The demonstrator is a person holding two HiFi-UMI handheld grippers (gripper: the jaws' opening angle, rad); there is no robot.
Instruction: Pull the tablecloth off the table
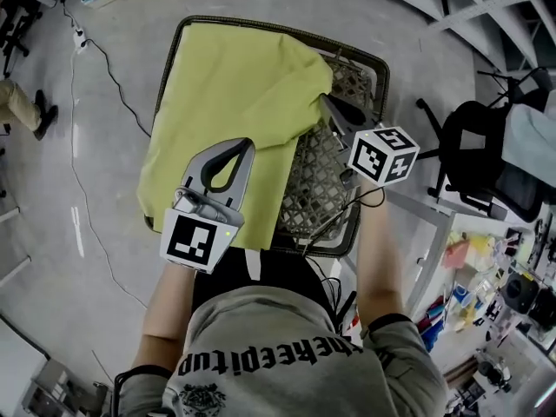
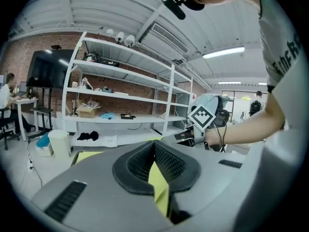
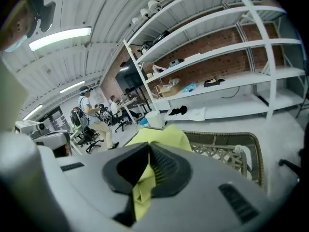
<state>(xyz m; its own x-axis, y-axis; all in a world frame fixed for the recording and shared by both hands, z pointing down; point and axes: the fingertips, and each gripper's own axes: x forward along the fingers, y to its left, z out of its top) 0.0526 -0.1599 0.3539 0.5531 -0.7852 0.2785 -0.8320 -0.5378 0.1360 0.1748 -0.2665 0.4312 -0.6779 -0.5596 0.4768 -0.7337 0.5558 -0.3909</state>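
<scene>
My left gripper is clenched on the near edge of the yellow-green tablecloth, at lower centre of the head view. My right gripper is clamped on a raised fold at the cloth's right edge. The wicker table lies bare at right, and the cloth covers the rest. In my judgement, two grips allow an even pull.

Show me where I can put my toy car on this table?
The bare patch is the right side of the brown woven wicker table, between the yellow-green tablecloth and the dark rim. Everywhere left is cloth-covered, and the left gripper and right gripper are both clamped on that cloth.
</scene>
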